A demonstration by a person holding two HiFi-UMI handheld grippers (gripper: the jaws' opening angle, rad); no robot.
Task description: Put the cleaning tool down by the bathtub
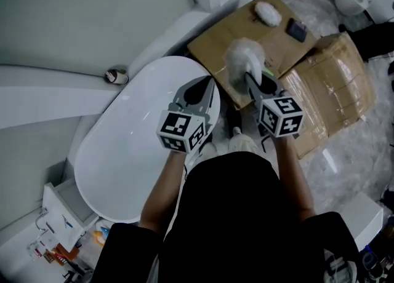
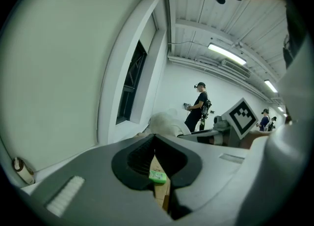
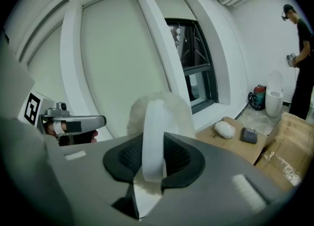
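Fingers (image 3: 125, 158) of the right gripper (image 3: 153, 144) clamp the cleaning tool (image 3: 156, 109) by its handle, fluffy head beyond them.

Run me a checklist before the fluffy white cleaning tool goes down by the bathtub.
1. Fluffy white cleaning tool clamped by its white strap in the right gripper: ok.
2. Left gripper empty, jaws together: ok.
3. Bare room on the flat brown cardboard beside the white oval bathtub: ok.
4. Small white fluffy pad and dark block lie apart from that room: ok.
5. Tool resting on a surface: not ok, it is held above.
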